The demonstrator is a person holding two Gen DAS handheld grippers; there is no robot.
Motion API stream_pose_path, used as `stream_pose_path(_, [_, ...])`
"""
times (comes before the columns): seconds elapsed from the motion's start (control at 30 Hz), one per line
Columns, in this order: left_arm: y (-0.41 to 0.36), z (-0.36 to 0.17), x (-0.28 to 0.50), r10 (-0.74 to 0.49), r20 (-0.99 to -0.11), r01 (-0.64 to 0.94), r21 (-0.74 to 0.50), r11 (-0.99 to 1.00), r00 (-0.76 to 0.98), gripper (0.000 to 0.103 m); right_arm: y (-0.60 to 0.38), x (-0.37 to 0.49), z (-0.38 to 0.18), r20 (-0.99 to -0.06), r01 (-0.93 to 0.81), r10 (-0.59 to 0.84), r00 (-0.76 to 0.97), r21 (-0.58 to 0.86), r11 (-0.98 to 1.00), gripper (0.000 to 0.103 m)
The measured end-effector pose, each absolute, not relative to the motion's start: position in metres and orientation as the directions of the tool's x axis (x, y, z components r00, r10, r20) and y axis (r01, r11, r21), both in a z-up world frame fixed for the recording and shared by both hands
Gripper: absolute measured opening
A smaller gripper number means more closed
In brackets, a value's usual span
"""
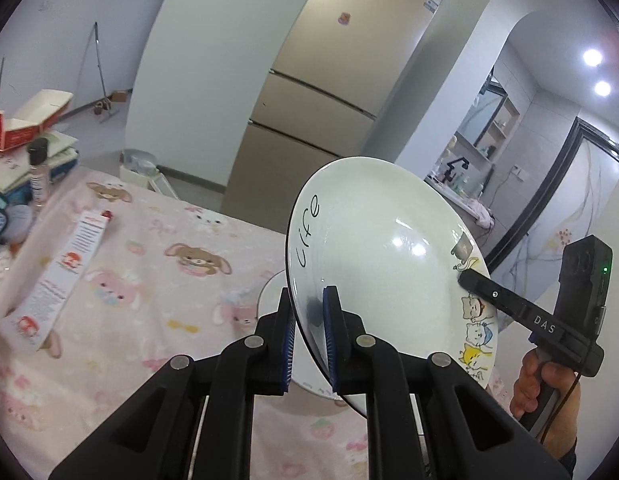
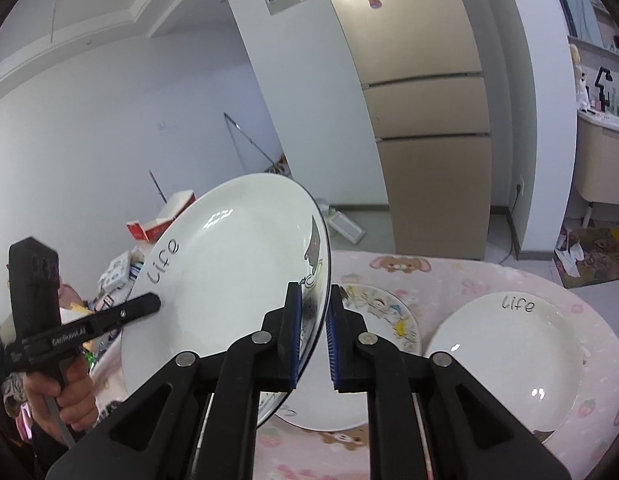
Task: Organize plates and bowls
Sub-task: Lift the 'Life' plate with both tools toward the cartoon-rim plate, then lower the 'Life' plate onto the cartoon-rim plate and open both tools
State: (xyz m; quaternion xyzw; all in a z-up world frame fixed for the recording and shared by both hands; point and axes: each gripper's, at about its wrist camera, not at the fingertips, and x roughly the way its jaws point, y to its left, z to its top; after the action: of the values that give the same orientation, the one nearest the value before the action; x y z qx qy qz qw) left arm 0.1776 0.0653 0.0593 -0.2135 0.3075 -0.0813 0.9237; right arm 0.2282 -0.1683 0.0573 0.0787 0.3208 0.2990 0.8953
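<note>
The plate (image 1: 389, 248) hangs tilted in the air, its rim pinched on opposite sides by the jaws of the left gripper (image 1: 311, 340) and right gripper (image 2: 312, 336). Beyond the right jaws, two more plates (image 2: 509, 360) lie on the bench (image 2: 449, 276), apparently awaiting stacking; no bowls show.

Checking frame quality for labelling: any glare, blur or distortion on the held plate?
Left wrist view: ceiling-light glare spots on the lifted plate, fisheye bends the fridge, box at left blurred. Right wrist view: small glare patch on the plate, "Life" lettering sharp, dark vignette in the corners.
</note>
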Motion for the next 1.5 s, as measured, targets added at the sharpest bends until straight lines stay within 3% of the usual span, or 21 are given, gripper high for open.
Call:
stream_pose_path(0.47, [0.050,-0.005,0.211,-0.276,-0.642,-0.023,-0.416,0.909,0.715,0.014,-0.179,0.271,-0.013,-0.719,-0.421,0.548,0.427,0.377,0.825,0.012])
stream_pose_path(0.83, [0.055,-0.021,0.216,-0.265,-0.666,-0.040,-0.406,0.913,0.697,0.014,-0.175,0.287,-0.035,-0.771,-0.398,0.547,0.326,0.413,0.819,0.012])
stream_pose_path(1.5, [0.064,-0.037,0.228,-0.275,-0.689,-0.066,-0.425,0.903,0.670,0.014,-0.154,0.299,-0.060,-0.861,-0.395,0.460,0.218,0.353,0.848,0.017])
